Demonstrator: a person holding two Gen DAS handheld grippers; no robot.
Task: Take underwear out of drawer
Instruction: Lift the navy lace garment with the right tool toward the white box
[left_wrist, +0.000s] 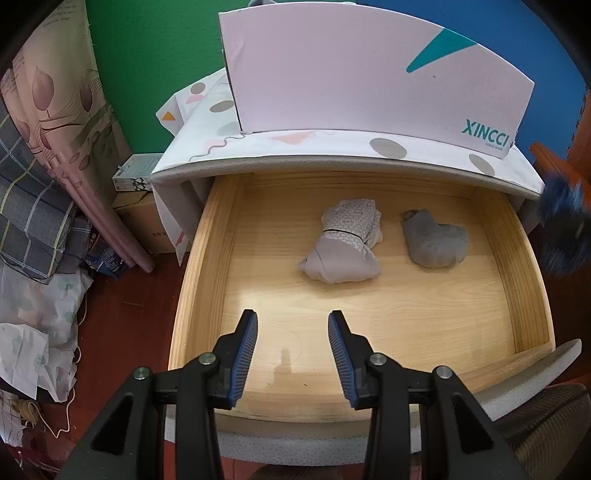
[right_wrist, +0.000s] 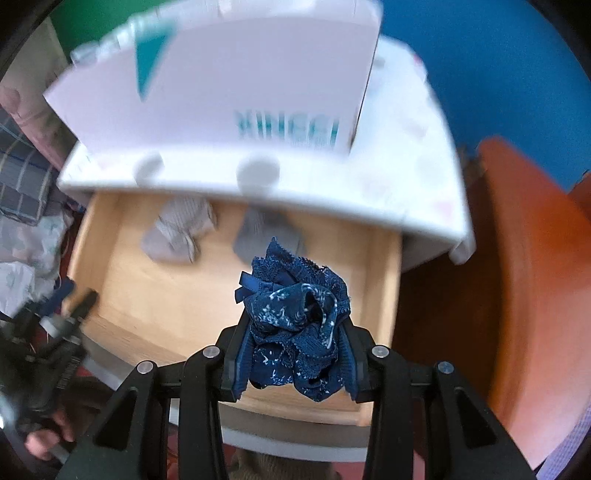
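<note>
The wooden drawer (left_wrist: 207, 258) is pulled open. In it lie a folded light grey patterned underwear (left_wrist: 341, 245) and a rolled darker grey one (left_wrist: 434, 240), both toward the back. My left gripper (left_wrist: 293, 321) is open and empty above the drawer's front half. My right gripper (right_wrist: 293, 332) is shut on a bunched dark blue lace underwear (right_wrist: 295, 321), held above the drawer's front right; it shows blurred in the left wrist view (left_wrist: 565, 229). The drawer (right_wrist: 110, 295) and both grey items (right_wrist: 177, 232) (right_wrist: 266, 236) show below it, blurred.
A white XINCCI box (left_wrist: 369, 74) stands on the cabinet top (left_wrist: 332, 147) above the drawer. Bedding and clothes (left_wrist: 37, 221) pile at the left over a red wood floor. A cardboard box (left_wrist: 140, 221) sits left of the cabinet. An orange surface (right_wrist: 517, 258) lies right.
</note>
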